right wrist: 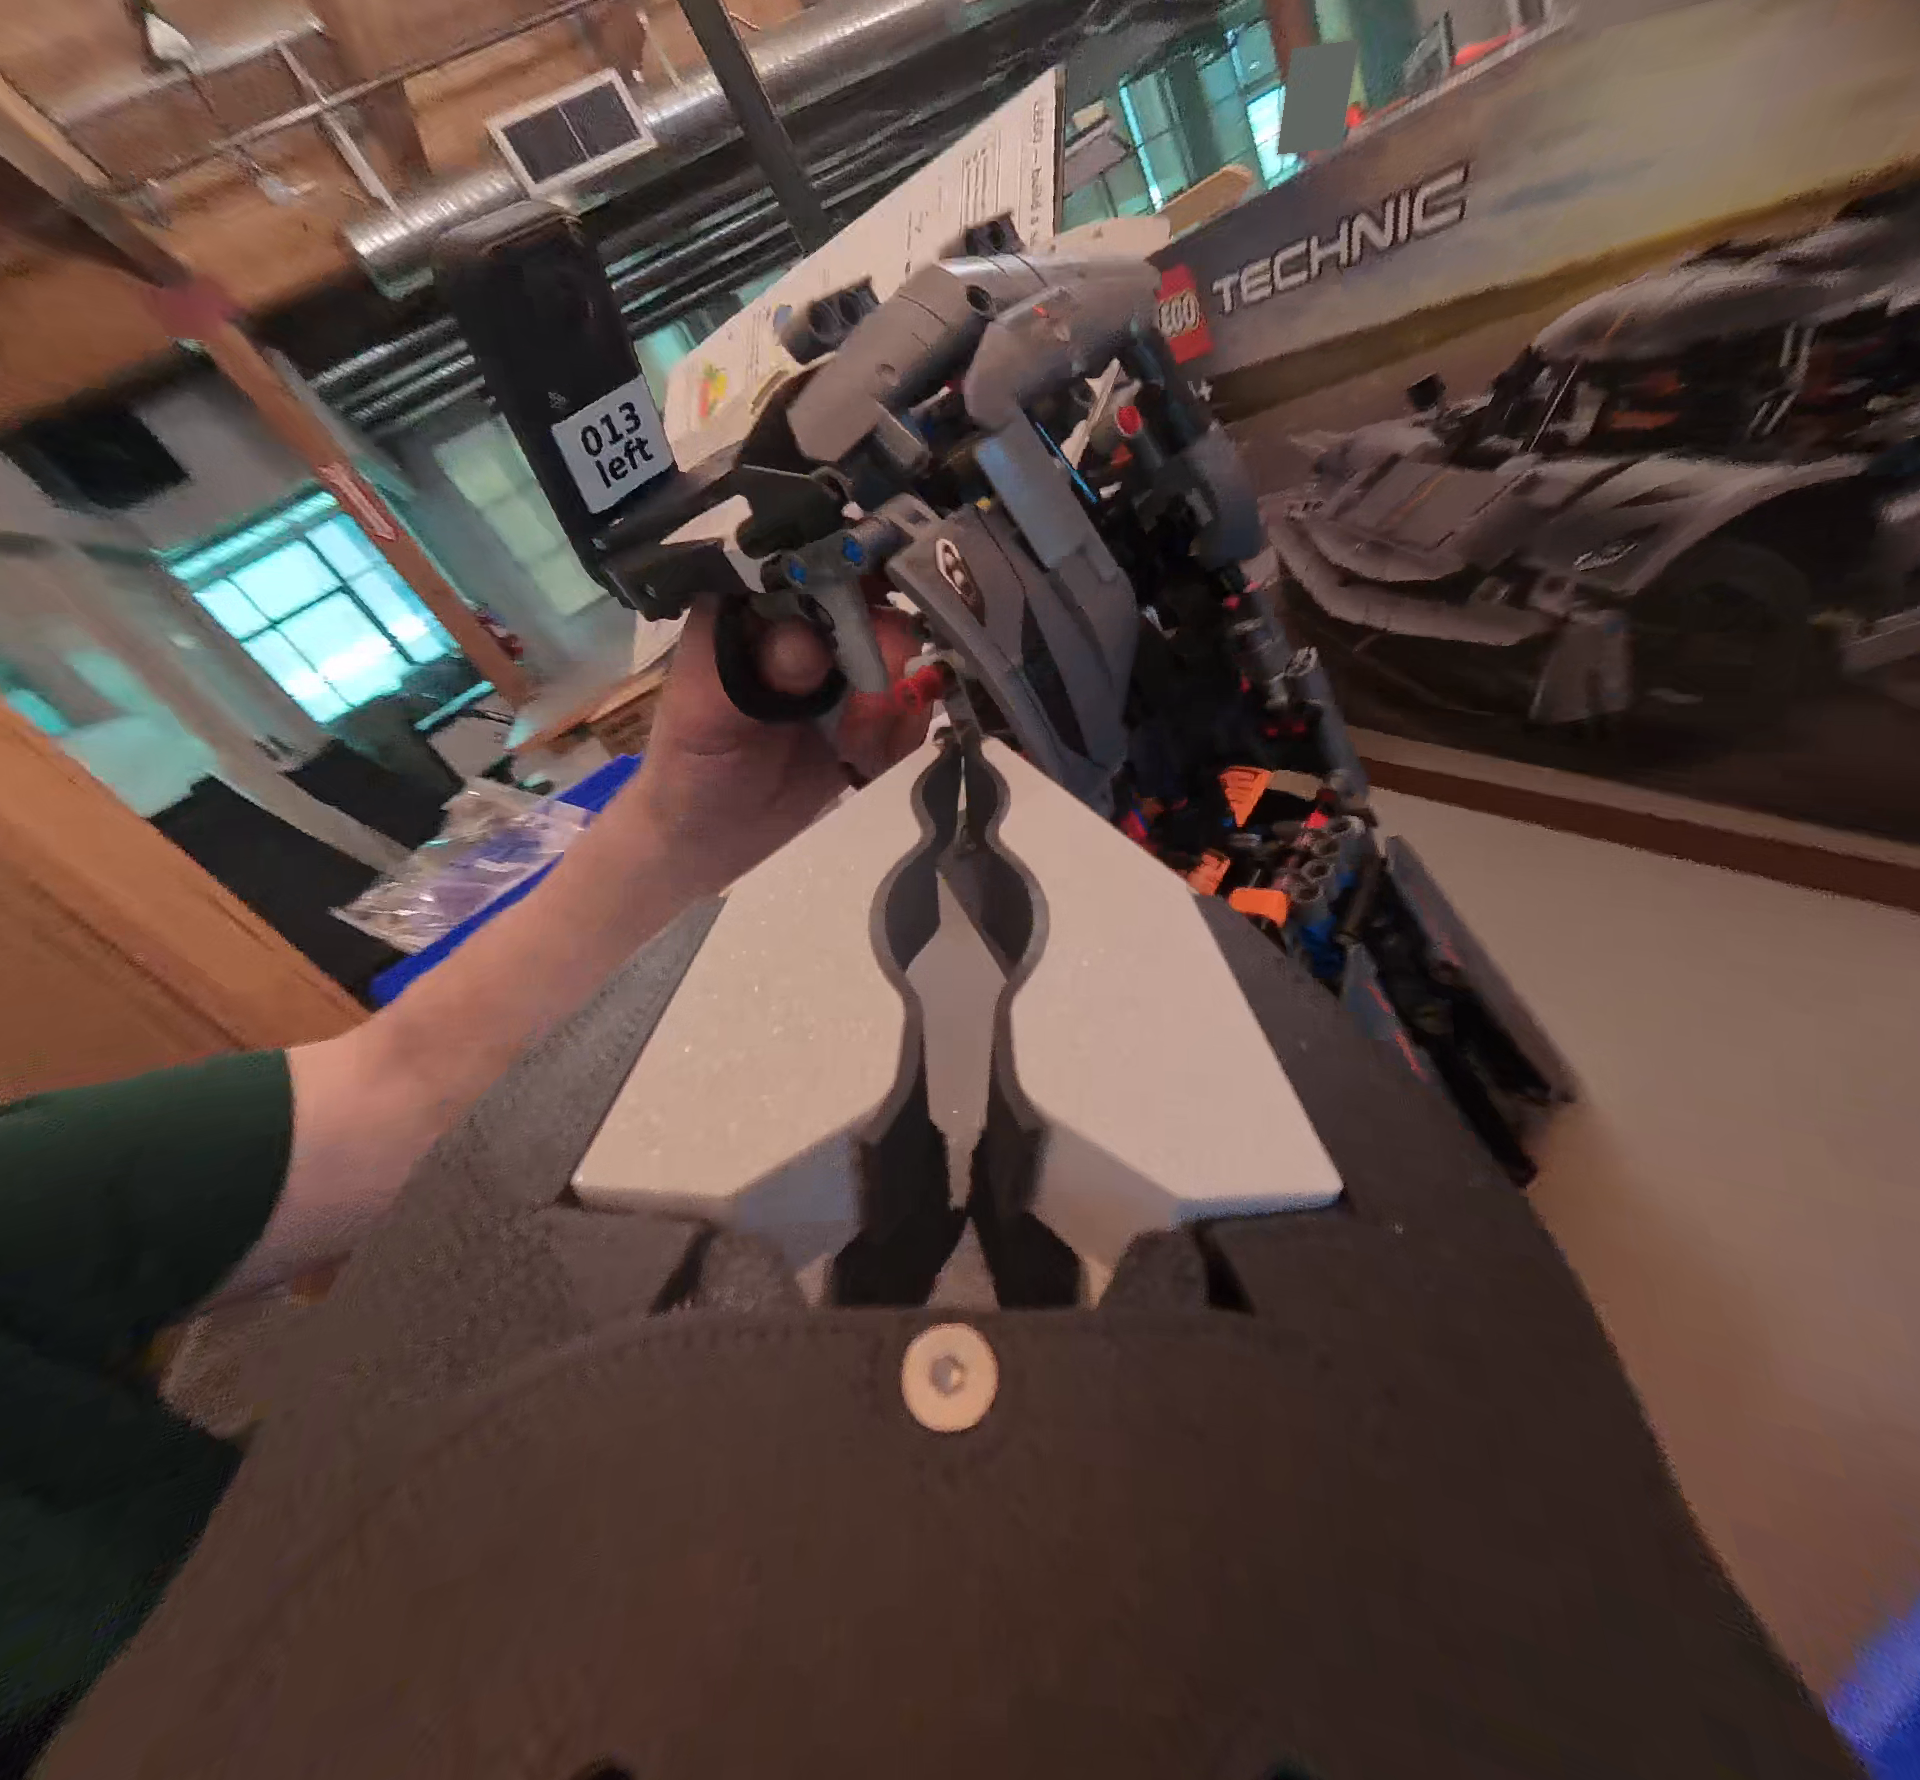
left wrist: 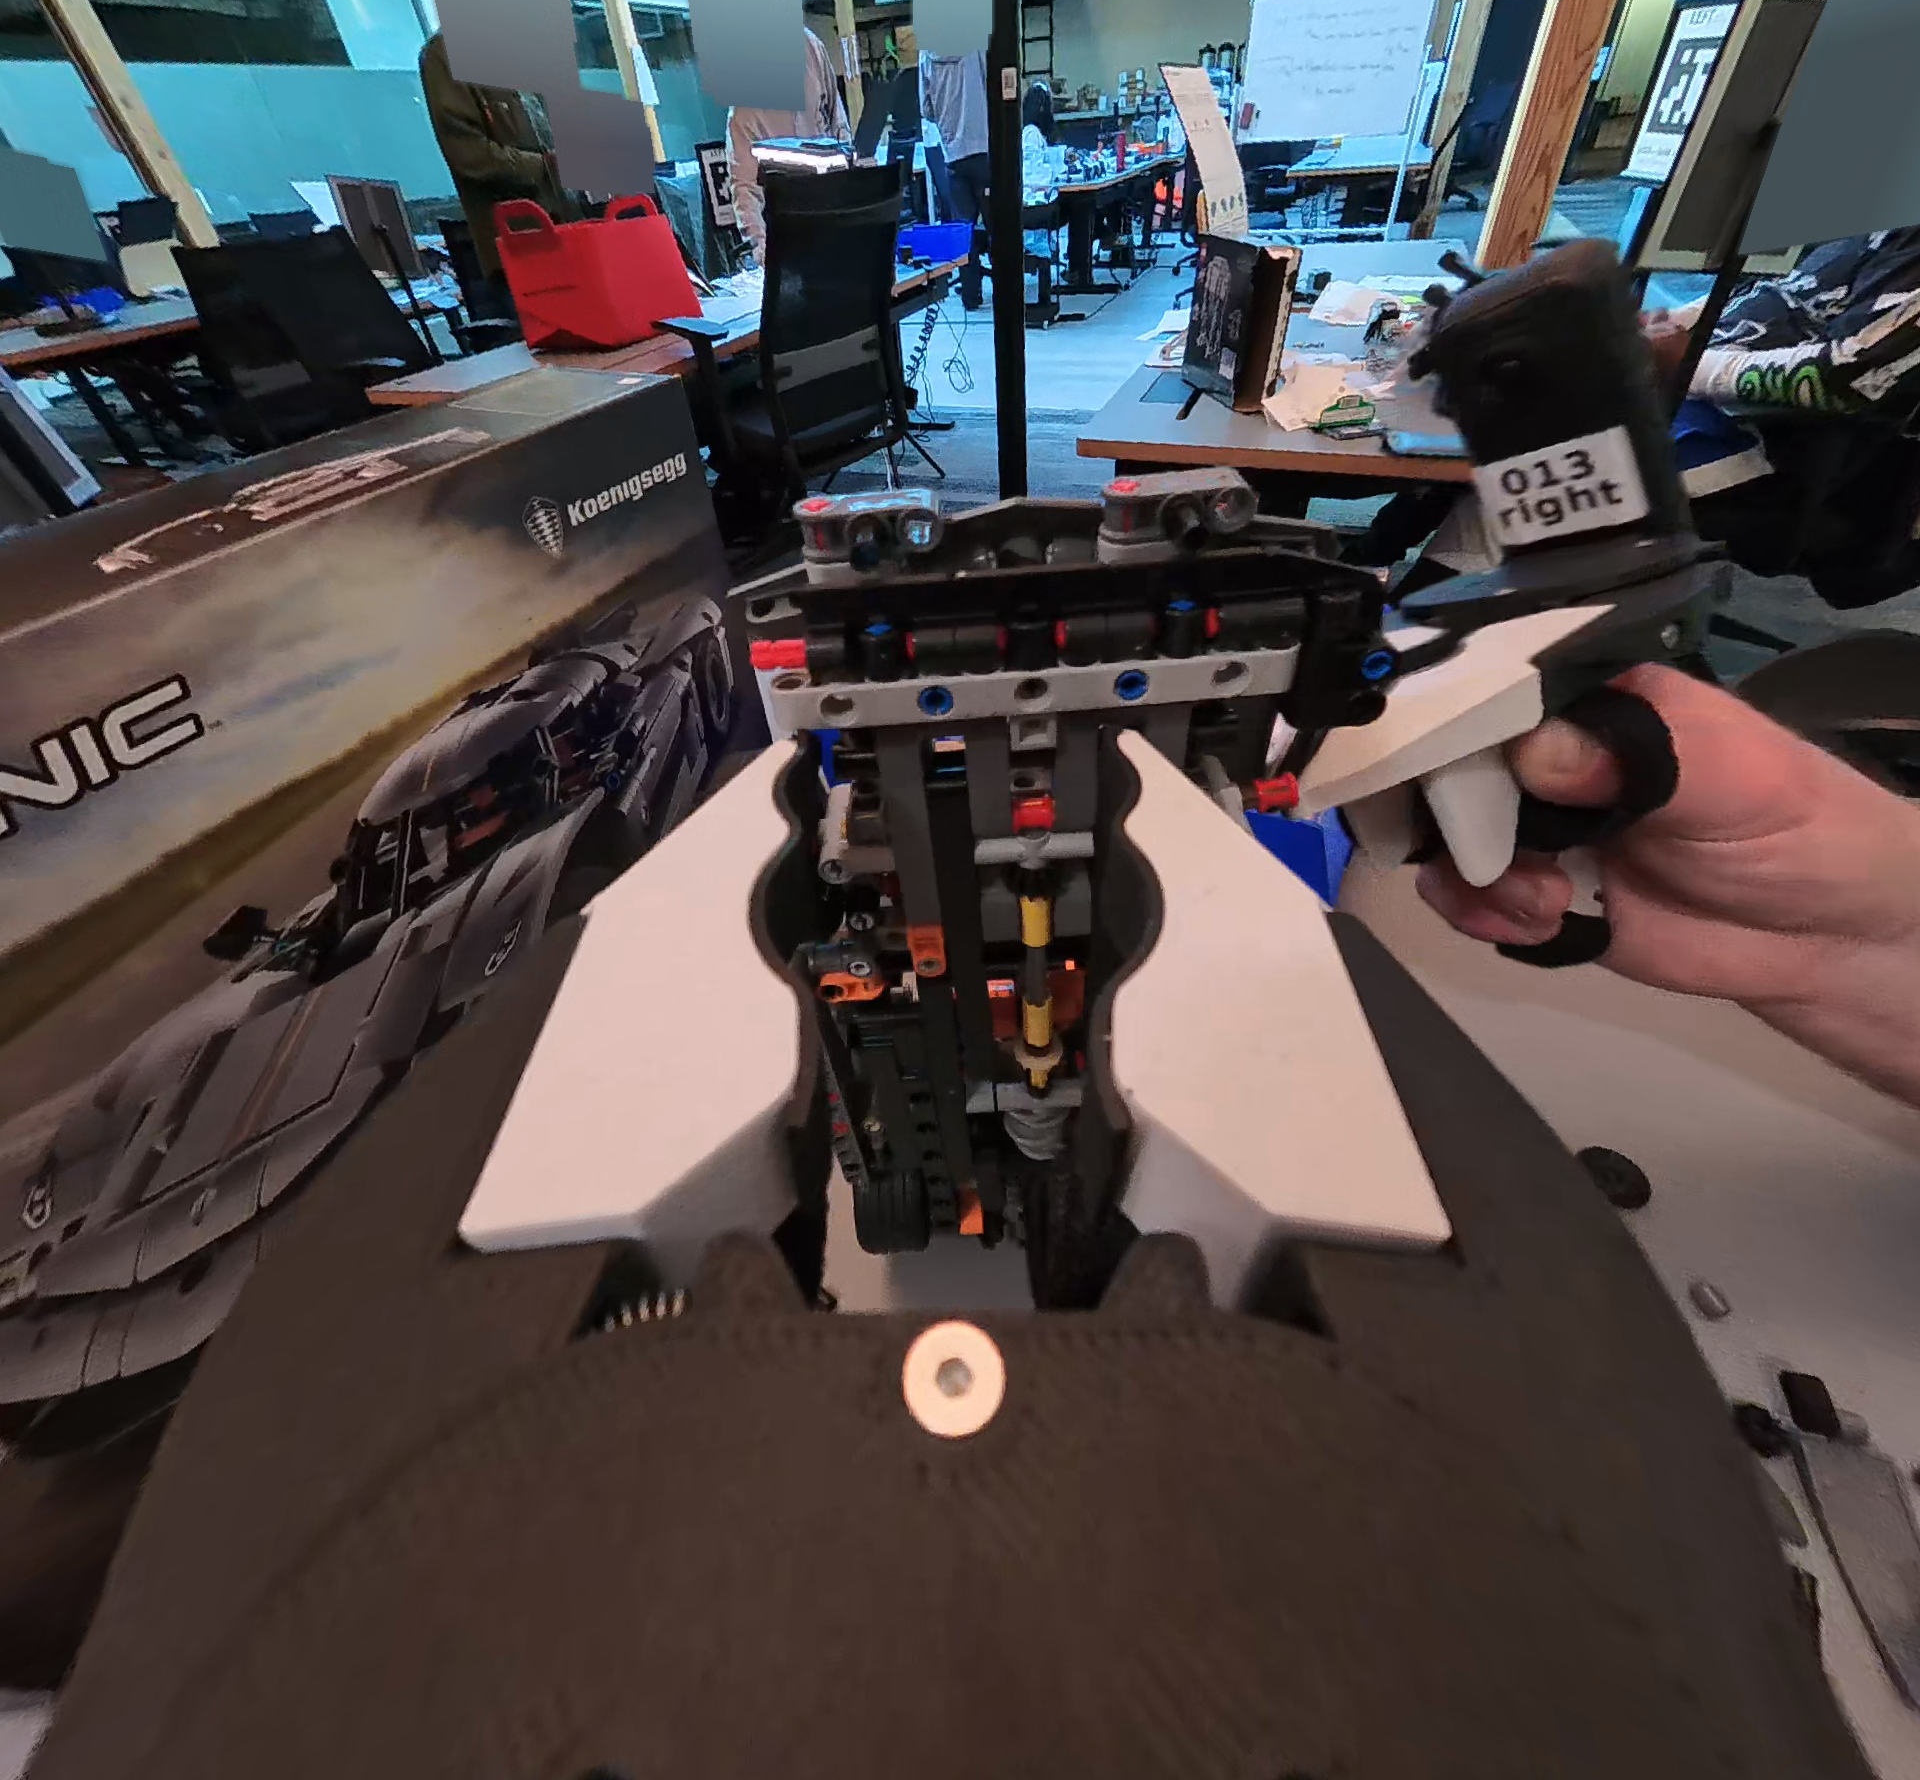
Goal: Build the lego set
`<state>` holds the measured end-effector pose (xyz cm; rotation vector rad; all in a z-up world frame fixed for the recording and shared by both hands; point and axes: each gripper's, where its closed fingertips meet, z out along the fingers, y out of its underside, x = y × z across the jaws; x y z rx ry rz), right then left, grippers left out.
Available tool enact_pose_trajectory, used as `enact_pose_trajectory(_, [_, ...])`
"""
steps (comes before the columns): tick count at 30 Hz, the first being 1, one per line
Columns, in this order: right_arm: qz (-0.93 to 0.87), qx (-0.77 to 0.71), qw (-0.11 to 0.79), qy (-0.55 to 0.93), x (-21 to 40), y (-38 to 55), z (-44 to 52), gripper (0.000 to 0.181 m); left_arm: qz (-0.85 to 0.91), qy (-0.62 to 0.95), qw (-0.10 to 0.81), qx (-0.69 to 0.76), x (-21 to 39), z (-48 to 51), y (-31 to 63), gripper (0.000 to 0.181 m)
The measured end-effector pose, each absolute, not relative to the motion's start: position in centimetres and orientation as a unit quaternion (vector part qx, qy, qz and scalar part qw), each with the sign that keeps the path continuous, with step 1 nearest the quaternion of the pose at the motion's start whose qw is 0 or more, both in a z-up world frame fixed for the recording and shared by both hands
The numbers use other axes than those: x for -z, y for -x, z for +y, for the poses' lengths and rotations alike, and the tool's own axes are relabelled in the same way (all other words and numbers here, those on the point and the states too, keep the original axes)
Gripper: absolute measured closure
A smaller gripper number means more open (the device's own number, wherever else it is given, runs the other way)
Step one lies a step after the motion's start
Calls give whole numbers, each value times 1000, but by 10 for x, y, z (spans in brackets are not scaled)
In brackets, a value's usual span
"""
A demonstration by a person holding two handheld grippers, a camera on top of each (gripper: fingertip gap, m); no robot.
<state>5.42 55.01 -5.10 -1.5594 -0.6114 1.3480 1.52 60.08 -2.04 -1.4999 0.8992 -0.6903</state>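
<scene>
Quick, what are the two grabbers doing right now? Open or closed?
Left hand-held gripper: closed around the lego car model.
Right hand-held gripper: nearly closed at a red pin on the model.

Lego model (left wrist: 1023,795): was black and grey, dotted with red, blue, orange and yellow pins.
Left gripper (left wrist: 951,774): had white fingers on a black body.
Set box (left wrist: 312,691): showed a grey car.
Tote (left wrist: 592,270), at 11 o'clock: was red.
</scene>
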Motion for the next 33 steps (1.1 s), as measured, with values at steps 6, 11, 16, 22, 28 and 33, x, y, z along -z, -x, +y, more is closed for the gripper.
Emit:
enact_pose_trajectory(6, [-296,-439,534,659,43,-49,548,163,385,642,596,290,20,603,-21,130])
enact_pose_trajectory(11, [-301,-332,580,680,43,-51,557,166,378,645,598,289,19,604,-23,130])
enact_pose_trajectory(16, [-310,-308,588,680,40,-51,561,174,374,647,602,279,19,606,-24,131])
enact_pose_trajectory(22, [-311,-336,579,675,41,-54,562,176,371,648,606,274,18,606,-26,131])
enact_pose_trajectory(28, [-313,-339,584,667,44,-57,562,176,371,651,605,271,19,605,-28,131])
enact_pose_trajectory(33, [-332,-292,597,669,46,-61,561,176,373,648,611,261,18,605,-33,131])
